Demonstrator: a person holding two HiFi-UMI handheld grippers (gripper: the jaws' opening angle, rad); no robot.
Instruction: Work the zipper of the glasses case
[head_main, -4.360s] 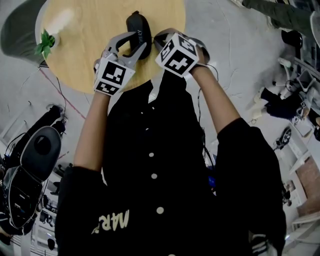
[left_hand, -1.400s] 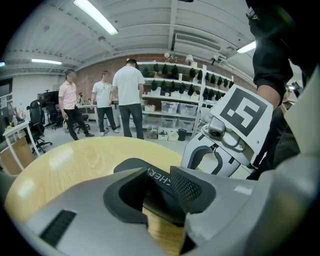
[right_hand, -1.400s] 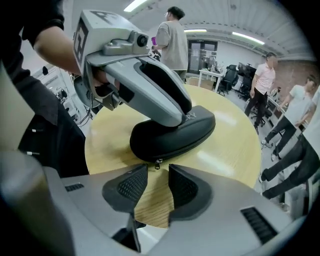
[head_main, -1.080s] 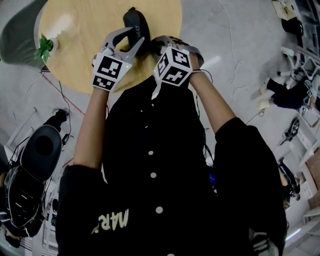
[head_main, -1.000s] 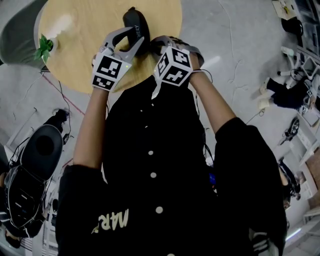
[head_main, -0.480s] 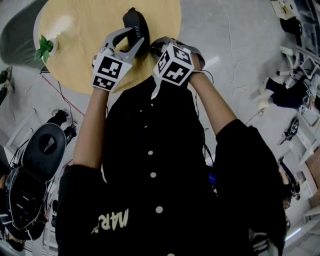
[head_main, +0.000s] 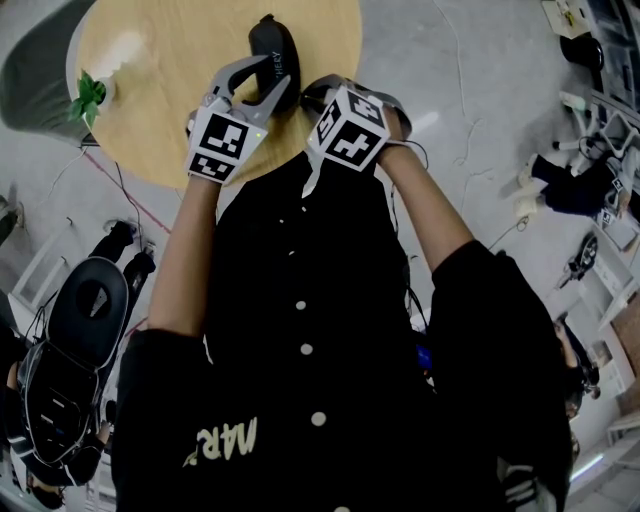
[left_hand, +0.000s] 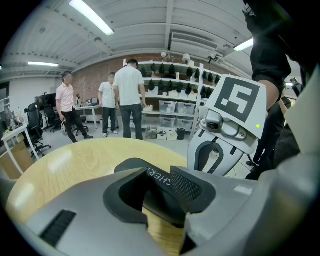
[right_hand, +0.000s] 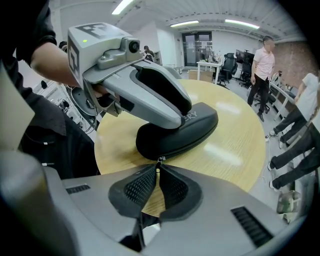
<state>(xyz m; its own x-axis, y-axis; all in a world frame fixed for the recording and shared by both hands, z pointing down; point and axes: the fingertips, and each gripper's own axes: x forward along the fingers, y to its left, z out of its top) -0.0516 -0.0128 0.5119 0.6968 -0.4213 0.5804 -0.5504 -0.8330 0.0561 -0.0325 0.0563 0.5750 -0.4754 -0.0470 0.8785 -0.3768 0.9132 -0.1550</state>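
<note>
— at the near rim of the round table (head_main: 170, 80) lies the glasses case (head_main: 273, 50); bare wood runs beyond and leftward to a small plant (head_main: 90, 90).
— left gripper (left_hand: 157, 192)?
— clamped across the case. the right gripper (right_hand: 159, 175) is pinched tight on the zipper pull (right_hand: 160, 160) at the case's end.
— does the head view show that?
— no, the marker cube (head_main: 350, 128) covers the pull; only the right gripper view shows it.
</note>
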